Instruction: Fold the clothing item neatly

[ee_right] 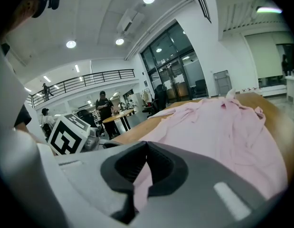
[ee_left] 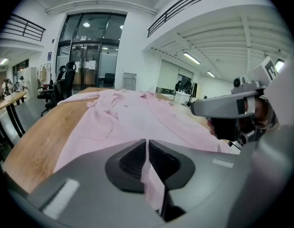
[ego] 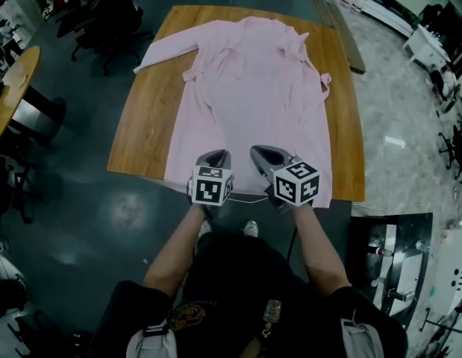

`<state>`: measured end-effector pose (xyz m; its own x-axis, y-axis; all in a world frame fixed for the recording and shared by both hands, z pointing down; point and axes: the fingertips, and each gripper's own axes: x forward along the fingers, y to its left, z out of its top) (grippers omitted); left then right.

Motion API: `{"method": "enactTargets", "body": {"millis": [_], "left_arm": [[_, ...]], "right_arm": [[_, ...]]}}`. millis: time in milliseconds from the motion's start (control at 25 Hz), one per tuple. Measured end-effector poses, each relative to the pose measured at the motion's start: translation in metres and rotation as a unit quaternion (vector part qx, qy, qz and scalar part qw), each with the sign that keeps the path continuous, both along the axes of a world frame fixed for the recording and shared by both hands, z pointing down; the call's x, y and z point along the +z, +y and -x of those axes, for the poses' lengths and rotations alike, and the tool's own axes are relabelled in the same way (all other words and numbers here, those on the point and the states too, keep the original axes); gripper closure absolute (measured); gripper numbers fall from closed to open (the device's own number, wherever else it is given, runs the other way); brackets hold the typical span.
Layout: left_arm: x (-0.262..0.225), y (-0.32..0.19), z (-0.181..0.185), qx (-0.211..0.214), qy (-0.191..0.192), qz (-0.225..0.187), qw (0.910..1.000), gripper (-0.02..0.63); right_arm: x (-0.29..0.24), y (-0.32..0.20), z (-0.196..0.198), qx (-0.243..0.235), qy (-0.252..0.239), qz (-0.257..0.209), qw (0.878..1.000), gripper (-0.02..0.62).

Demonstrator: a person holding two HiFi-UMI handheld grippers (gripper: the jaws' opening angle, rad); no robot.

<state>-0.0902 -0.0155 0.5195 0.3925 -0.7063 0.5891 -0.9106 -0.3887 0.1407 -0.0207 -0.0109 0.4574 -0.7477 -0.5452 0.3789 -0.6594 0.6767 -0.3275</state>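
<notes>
Fold barely begun: garment lies flat, hem pinched in both sets of jaws.

The wooden surface (ego: 137, 133) carries the pink garment (ego: 249, 88) spread open along its length, with the collar toward the far edge and the hem at the near edge. One sleeve (ego: 165, 51) reaches toward the far left corner. As far as I can judge, no fold has been made yet. The left gripper (ego: 216, 159) and right gripper (ego: 264, 155) sit side by side at the near edge, each with its jaws closed tight on a pinch of pink hem cloth. Still to do, I'd say: carry the hem toward the collar, bring the sleeves in, then fold again.
</notes>
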Motion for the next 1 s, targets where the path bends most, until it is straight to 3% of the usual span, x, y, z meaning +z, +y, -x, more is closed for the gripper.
{"method": "enactTargets", "body": {"millis": [280,400,520,760,1000], "left_arm": [[0.036,-0.003,-0.044,0.029,-0.021,0.034,0.9988,0.568],[0.046,0.007,-0.055,0.041,-0.013,0.048,0.9979,0.478],[0.035,0.016,-0.059,0.053,0.012,0.042,0.9976,0.434],[0.018,0.018,-0.001,0.002,0.003,0.023,0.9997,0.433],[0.023,0.028,0.077,-0.056,-0.015,0.033,0.9978,0.440]], "right_arm": [[0.006,0.001,-0.045,0.030,0.004,0.006,1.000,0.592],[0.012,0.001,-0.053,0.034,0.002,0.011,0.999,0.592],[0.016,-0.001,-0.049,0.030,0.001,0.016,0.999,0.592],[0.042,0.001,-0.001,-0.045,0.034,0.038,0.998,0.592],[0.068,0.016,0.073,-0.136,0.079,0.041,0.987,0.591]]}}
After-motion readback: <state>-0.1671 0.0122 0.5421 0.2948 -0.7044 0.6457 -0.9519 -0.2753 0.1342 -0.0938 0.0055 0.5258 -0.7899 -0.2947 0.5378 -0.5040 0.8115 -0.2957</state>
